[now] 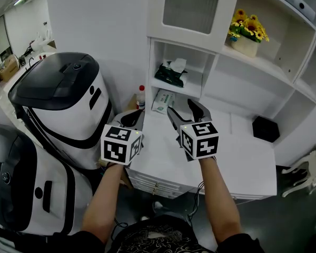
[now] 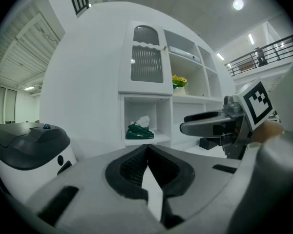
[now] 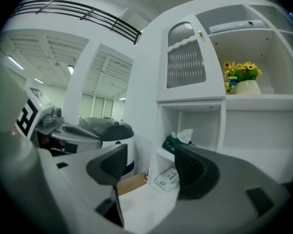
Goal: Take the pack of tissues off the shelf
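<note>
The pack of tissues [image 1: 172, 73] is dark green with a white tissue sticking out of its top. It lies in the small open cubby of the white shelf unit [image 1: 216, 62], and shows in the left gripper view [image 2: 139, 130] and the right gripper view [image 3: 175, 141] too. My right gripper [image 1: 180, 107] [image 3: 149, 160] is held level in front of and below that cubby, jaws wide open and empty. My left gripper [image 1: 130, 119] [image 2: 147, 147] is beside it to the left, shut with nothing in it. Both are well short of the pack.
A white and green pack [image 1: 163, 100] lies on the counter [image 1: 237, 157] under the cubby, next to a red-capped bottle [image 1: 141, 97]. A pot of yellow flowers [image 1: 247, 30] stands on a higher shelf, a black box [image 1: 265, 128] at the counter's right. Big white-and-black machines [image 1: 63, 104] crowd the left.
</note>
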{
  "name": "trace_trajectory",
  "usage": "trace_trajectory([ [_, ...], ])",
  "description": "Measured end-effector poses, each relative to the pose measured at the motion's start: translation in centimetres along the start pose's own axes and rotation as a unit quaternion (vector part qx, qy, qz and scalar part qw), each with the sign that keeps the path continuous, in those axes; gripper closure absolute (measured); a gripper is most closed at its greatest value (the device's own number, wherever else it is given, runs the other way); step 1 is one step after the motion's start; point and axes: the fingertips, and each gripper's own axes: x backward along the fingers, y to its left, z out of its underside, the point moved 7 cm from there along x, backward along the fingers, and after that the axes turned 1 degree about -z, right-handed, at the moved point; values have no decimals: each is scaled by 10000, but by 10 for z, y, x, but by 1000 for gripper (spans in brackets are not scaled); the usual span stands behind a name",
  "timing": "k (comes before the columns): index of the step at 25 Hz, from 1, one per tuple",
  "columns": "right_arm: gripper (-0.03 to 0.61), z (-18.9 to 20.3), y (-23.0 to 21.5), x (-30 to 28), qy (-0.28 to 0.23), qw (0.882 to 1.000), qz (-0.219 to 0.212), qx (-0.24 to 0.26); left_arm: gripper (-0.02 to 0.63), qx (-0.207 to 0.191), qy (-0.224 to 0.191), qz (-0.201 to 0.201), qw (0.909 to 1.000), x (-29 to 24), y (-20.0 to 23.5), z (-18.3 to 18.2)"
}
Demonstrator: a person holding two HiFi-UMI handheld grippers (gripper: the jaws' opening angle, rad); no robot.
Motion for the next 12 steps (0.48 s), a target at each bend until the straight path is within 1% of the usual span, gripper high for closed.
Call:
trace_trajectory([
  [5, 288, -2, -2, -14, -18, 10000, 13, 14, 604, -15, -31, -41, 10000, -6, 12, 0],
  [12, 288, -5, -16, -39, -11, 10000, 68, 56, 604, -50, -43, 2, 10000, -29, 26, -4],
])
